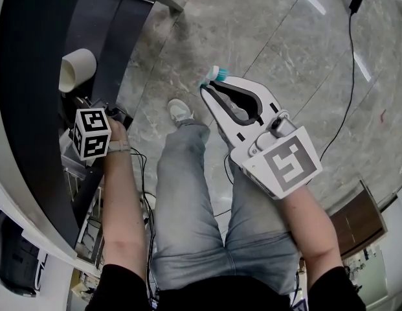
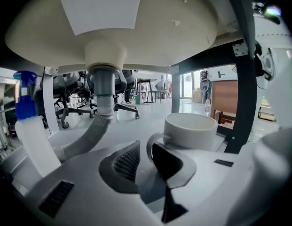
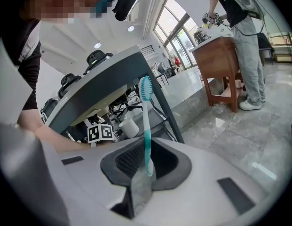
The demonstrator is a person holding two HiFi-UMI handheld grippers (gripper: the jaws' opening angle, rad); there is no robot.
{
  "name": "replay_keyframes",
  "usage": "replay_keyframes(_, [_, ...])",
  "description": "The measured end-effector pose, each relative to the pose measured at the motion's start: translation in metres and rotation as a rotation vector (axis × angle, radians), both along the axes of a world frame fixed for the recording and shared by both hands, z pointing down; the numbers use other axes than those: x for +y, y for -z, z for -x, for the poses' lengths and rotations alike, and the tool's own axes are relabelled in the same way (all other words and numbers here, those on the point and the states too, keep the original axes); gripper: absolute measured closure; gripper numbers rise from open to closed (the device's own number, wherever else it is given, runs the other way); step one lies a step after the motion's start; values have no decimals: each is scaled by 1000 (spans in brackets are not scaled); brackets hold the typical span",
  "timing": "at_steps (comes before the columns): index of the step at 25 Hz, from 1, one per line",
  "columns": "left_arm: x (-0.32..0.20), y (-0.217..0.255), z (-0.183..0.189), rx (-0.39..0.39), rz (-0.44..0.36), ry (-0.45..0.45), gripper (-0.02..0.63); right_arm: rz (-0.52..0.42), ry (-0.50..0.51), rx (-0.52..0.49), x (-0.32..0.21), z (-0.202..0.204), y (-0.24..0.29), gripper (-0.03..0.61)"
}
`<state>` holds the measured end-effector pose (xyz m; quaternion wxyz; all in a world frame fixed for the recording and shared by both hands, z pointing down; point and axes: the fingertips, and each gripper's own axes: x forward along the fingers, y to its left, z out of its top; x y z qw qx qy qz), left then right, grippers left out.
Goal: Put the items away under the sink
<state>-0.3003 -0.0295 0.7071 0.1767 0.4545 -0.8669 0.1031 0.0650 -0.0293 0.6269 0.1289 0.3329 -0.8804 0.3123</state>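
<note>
A white mug (image 2: 190, 128) stands on the shelf under the sink basin (image 2: 113, 27), handle toward me. My left gripper (image 2: 153, 166) is shut on that handle. In the head view the mug (image 1: 76, 70) lies just beyond the left gripper (image 1: 81, 105), which reaches under the dark counter. My right gripper (image 1: 210, 86) hangs over the floor beside my legs, shut on a teal toothbrush (image 3: 146, 126) that stands upright between its jaws, with the brush head (image 1: 213, 75) sticking out past the tips.
A white spray bottle (image 2: 26, 121) with a blue head stands at the shelf's left. The grey drain pipe (image 2: 103, 93) and its ribbed hose (image 2: 89, 135) drop from the basin. A black frame post (image 2: 247, 79) rises at right. A person (image 3: 240, 32) stands at a wooden table (image 3: 221, 65).
</note>
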Motion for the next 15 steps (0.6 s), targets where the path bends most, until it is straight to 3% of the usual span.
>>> replay_keyframes(7, [14, -4, -9, 25, 12, 40, 528, 25, 30, -3, 9, 2, -7, 522])
replay_keyframes(10, [23, 1, -13, 37, 27, 45, 528, -56, 87, 39, 12, 6, 2, 522])
replay_keyframes(13, [36, 5, -32, 56, 88, -15, 528, -126, 142, 90, 20, 8, 8, 522])
replay_keyframes(15, [42, 9, -54, 63, 140, -115, 529, -131, 144, 78, 23, 11, 12, 522])
